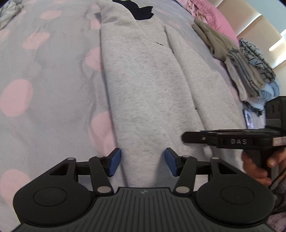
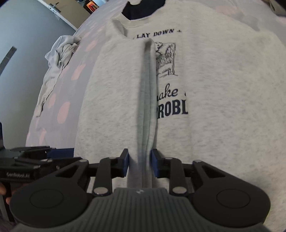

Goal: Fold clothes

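A light grey sweatshirt point(image 1: 143, 85) lies lengthwise on the bed, its left part folded over the front. In the right wrist view the sweatshirt point(image 2: 223, 100) shows dark printed text and a drawing. My left gripper point(image 1: 143, 163) is open over the sweatshirt's near hem, blue pads on either side of a fabric ridge. My right gripper point(image 2: 140, 163) is shut on a raised fold of the sweatshirt's sleeve edge point(image 2: 147, 100). The right gripper also shows in the left wrist view point(image 1: 185, 137), at the sweatshirt's right side.
The bed cover point(image 1: 44, 89) is grey with pink spots. A stack of folded clothes point(image 1: 250, 75) and a beige garment point(image 1: 214, 42) lie at the right. A crumpled pale garment point(image 2: 59, 58) lies at the left. A pink pillow point(image 1: 214, 16) is at the head.
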